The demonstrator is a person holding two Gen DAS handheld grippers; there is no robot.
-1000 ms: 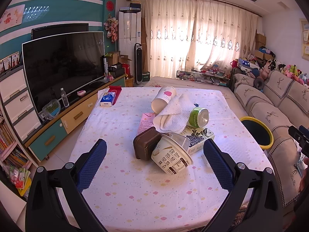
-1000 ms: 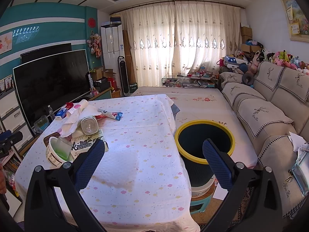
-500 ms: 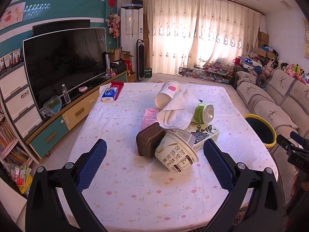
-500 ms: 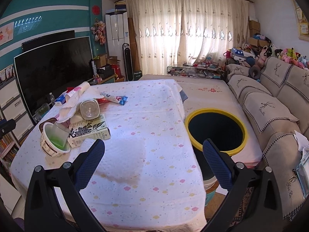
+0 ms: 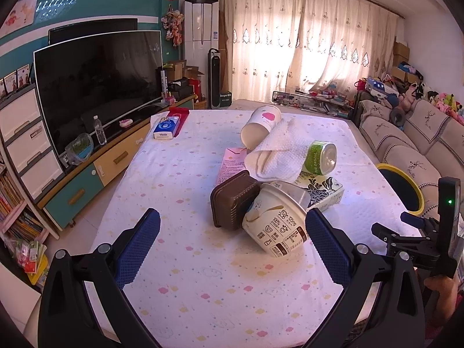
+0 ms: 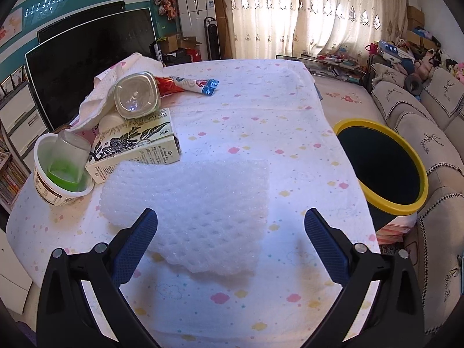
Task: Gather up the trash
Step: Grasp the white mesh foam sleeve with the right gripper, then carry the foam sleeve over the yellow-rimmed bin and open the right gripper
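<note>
We have brought both tools nearer the desk (image 6: 261, 110): right tool (image 6: 230, 232) wide over the foam sheet (image 6: 197, 208), left tool (image 5: 232, 237) wide before the yogurt cup (image 5: 275, 226); bin (image 6: 382, 168) right.

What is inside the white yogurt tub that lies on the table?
In the right wrist view the yogurt tub holds a clear plastic cup and a green residue at the bottom. What lies under the cup cannot be seen.
</note>
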